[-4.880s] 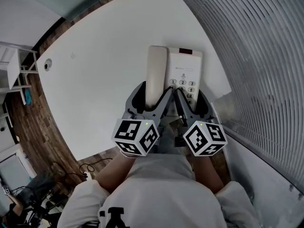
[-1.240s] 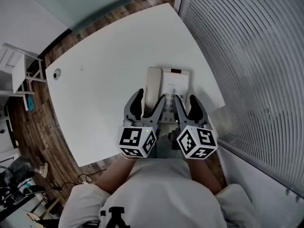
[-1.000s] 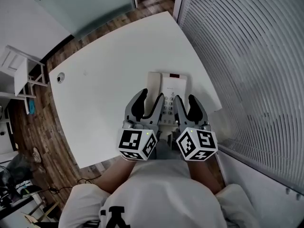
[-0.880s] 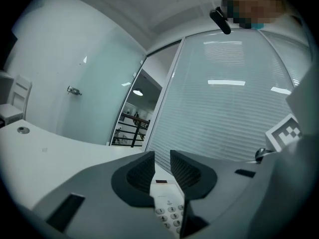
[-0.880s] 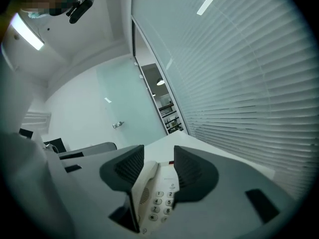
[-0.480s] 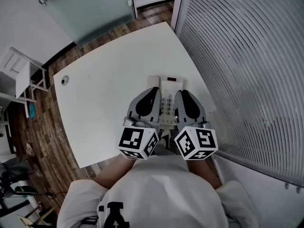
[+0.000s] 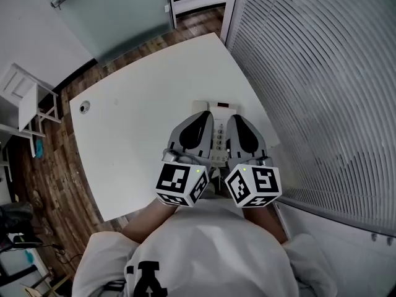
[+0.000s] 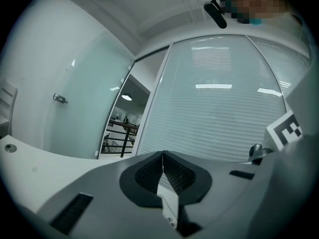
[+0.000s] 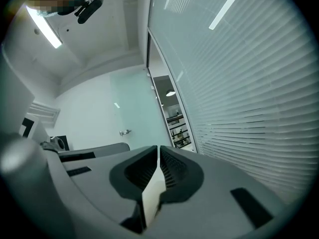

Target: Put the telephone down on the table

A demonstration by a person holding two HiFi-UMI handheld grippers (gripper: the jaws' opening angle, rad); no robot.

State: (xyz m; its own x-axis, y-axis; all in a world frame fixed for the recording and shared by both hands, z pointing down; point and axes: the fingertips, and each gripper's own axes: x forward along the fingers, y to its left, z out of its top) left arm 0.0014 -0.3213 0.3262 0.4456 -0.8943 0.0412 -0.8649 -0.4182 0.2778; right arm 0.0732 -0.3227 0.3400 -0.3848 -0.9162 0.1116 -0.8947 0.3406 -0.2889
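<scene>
The white telephone [image 7: 221,108] lies flat on the white table [image 7: 136,135] near its right edge, its keypad showing between my two grippers. In the head view the left gripper [image 7: 203,114] and right gripper [image 7: 234,117] hover side by side above the phone and hide most of it, handset included. Both have just closed; the pads meet tip to tip with nothing between them. In the left gripper view the left gripper [image 8: 163,154] points level at a glass wall with blinds. The right gripper [image 9: 158,149] also looks across the room, not at the phone.
A slatted blind wall [image 7: 309,73] runs close along the table's right side. A cable hole [image 7: 84,106] sits at the table's far left corner. A white chair [image 7: 28,98] stands on the wood floor to the left, and a frosted glass door [image 7: 105,11] is beyond.
Both grippers' jaws went from open around the telephone to shut. Both hands rose away from it toward the camera. The telephone stays on the table.
</scene>
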